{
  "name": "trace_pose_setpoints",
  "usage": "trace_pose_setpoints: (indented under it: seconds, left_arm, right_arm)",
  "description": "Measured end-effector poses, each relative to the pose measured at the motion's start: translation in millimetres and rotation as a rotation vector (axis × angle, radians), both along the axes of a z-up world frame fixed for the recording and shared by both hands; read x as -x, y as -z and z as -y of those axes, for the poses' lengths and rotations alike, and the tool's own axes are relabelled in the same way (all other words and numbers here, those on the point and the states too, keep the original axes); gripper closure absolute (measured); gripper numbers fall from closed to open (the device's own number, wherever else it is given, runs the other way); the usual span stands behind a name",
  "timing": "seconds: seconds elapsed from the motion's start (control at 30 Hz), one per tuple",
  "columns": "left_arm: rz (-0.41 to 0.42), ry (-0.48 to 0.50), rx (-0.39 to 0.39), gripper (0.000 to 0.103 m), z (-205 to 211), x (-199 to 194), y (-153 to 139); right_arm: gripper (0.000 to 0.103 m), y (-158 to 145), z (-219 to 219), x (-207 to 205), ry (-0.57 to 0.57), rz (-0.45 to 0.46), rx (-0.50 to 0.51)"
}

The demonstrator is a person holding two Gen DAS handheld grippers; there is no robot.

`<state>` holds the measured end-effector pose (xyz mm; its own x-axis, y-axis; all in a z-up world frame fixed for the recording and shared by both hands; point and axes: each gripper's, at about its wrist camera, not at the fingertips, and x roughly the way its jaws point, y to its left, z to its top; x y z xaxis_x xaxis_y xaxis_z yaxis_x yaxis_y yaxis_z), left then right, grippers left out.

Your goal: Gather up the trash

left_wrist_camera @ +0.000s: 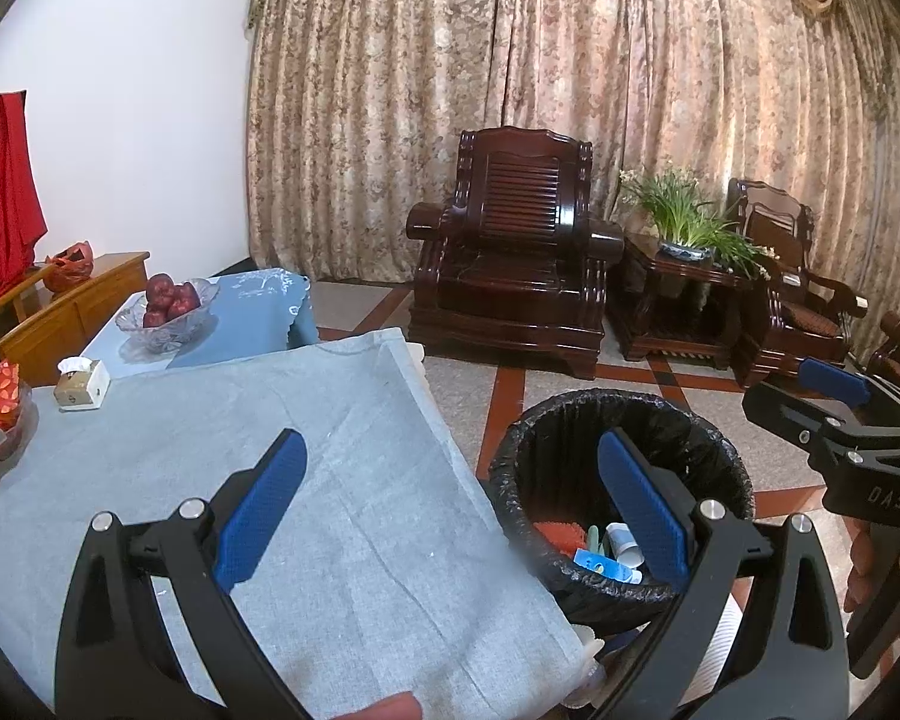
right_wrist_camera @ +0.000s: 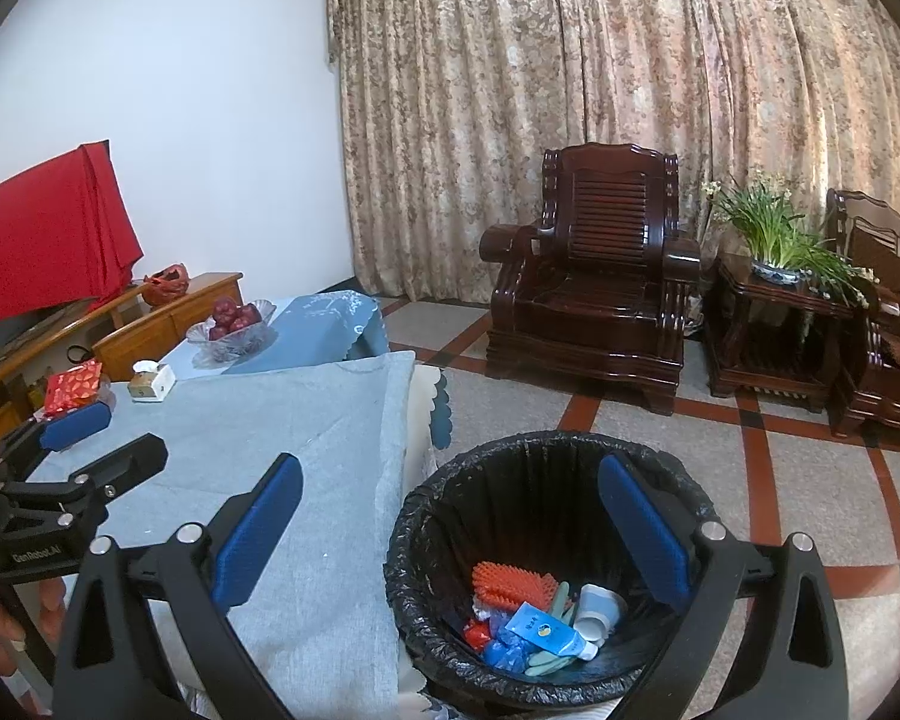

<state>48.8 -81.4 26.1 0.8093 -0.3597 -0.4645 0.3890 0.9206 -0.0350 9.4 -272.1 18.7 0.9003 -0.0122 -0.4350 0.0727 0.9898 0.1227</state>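
Both the left gripper (left_wrist_camera: 450, 516) and right gripper (right_wrist_camera: 450, 534) hang spread and empty as collected trash (right_wrist_camera: 534, 618) lies in the black-lined bin (right_wrist_camera: 426, 516), the grey-clothed table (left_wrist_camera: 270, 450) apparently cleared.

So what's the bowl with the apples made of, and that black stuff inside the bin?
The bowl looks like clear glass, maybe clear plastic: you see through it, and its wavy rim glints. The bin's black lining looks like a thin plastic bag: it is shiny, wrinkled and crinkled over the rim.
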Motion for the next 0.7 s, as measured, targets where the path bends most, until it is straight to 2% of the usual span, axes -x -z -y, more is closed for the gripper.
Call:
trace_pose_setpoints:
  seconds: [0.7]
  left_arm:
    - [-0.004, -0.001, 0.000, 0.008, -4.7, -3.6, -0.4]
  right_arm:
    - [0.006, -1.9, -1.7, -2.7, -0.003, 0.000, 0.003]
